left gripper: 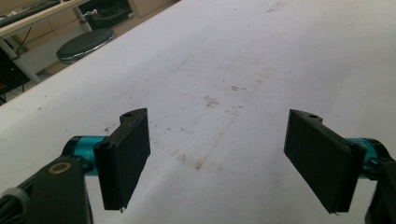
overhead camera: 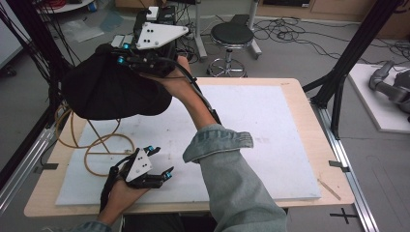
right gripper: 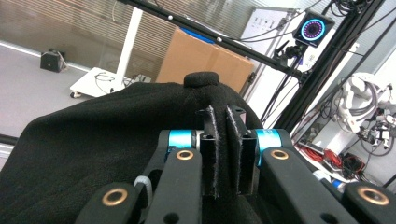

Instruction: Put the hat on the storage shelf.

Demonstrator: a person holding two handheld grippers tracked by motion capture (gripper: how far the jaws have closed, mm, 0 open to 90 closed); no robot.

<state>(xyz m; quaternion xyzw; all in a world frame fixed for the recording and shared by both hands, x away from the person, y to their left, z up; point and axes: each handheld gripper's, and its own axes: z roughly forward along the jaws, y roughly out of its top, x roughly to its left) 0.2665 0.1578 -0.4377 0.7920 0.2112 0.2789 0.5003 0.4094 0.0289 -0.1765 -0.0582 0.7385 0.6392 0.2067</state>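
Observation:
A black cloth cap [overhead camera: 111,92] hangs in the air over the table's far left corner, with my right gripper [overhead camera: 124,53] shut on a fold of it. In the right gripper view the two jaws [right gripper: 223,116] stand close together, pinching the black fabric [right gripper: 93,140], whose top button shows just beyond them. My left gripper [overhead camera: 162,159] is low over the white mat [overhead camera: 270,125] near the front left, open with nothing between its pads [left gripper: 128,156]. The stained white mat [left gripper: 233,56] lies below it.
A loop of tan cable [overhead camera: 96,145] lies on the table's left side under the cap. A thin wooden stick [overhead camera: 329,189] rests at the front right edge. A black stool [overhead camera: 232,36] and black frame posts [overhead camera: 348,58] stand beyond the table.

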